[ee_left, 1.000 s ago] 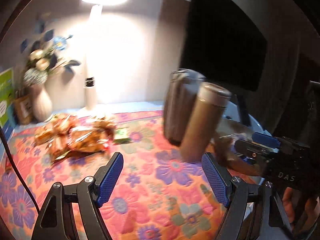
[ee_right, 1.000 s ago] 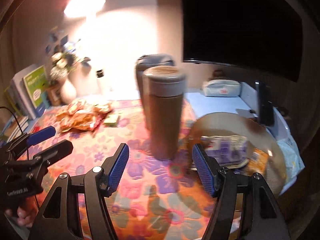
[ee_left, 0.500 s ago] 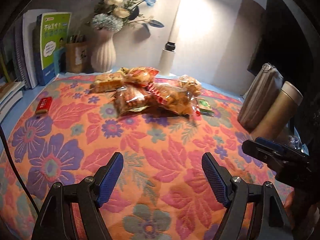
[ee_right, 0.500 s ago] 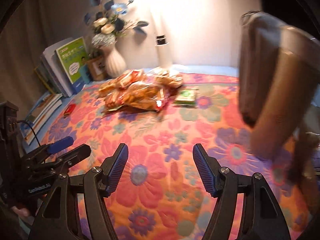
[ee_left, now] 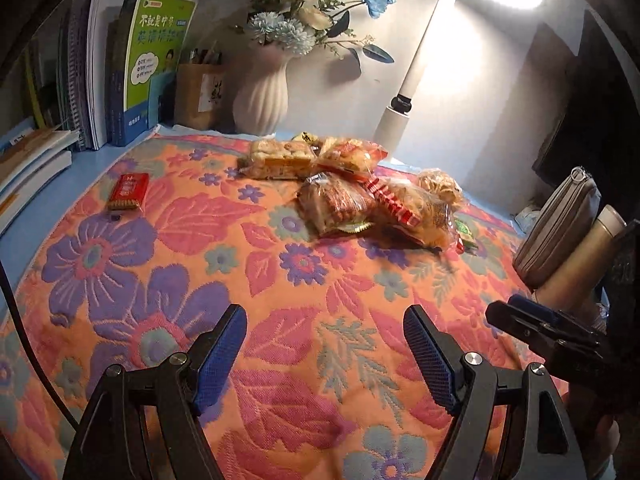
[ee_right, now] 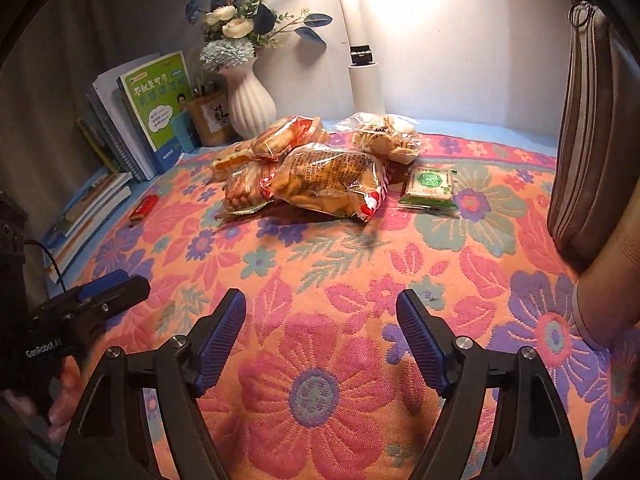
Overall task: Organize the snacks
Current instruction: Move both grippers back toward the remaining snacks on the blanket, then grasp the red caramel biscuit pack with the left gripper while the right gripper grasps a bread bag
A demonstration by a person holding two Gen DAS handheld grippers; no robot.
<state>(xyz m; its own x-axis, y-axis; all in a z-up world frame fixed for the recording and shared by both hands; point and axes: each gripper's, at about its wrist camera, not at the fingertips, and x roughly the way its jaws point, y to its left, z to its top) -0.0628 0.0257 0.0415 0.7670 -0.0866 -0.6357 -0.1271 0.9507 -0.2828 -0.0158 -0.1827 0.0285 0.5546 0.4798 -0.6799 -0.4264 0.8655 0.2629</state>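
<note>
A pile of clear snack bags [ee_left: 352, 196] lies on the floral cloth [ee_left: 192, 264] at the far middle; it also shows in the right wrist view [ee_right: 320, 176]. A small green packet [ee_right: 430, 184] lies just right of the pile. A small red packet [ee_left: 129, 191] lies apart at the far left. My left gripper [ee_left: 325, 352] is open and empty, low over the cloth, well short of the pile. My right gripper [ee_right: 321, 334] is open and empty, also short of the pile. Each gripper shows at the edge of the other's view.
Books [ee_left: 120, 64], a brown pen holder [ee_left: 198, 94], a white vase with flowers [ee_left: 262, 96] and a lamp post [ee_left: 404, 100] line the back wall. A grey pouch [ee_left: 560, 220] and a tan flask [ee_left: 580, 256] stand at the right edge.
Both views have swung left from the flask and pouch to face the snack pile. Both grippers stayed open and empty.
</note>
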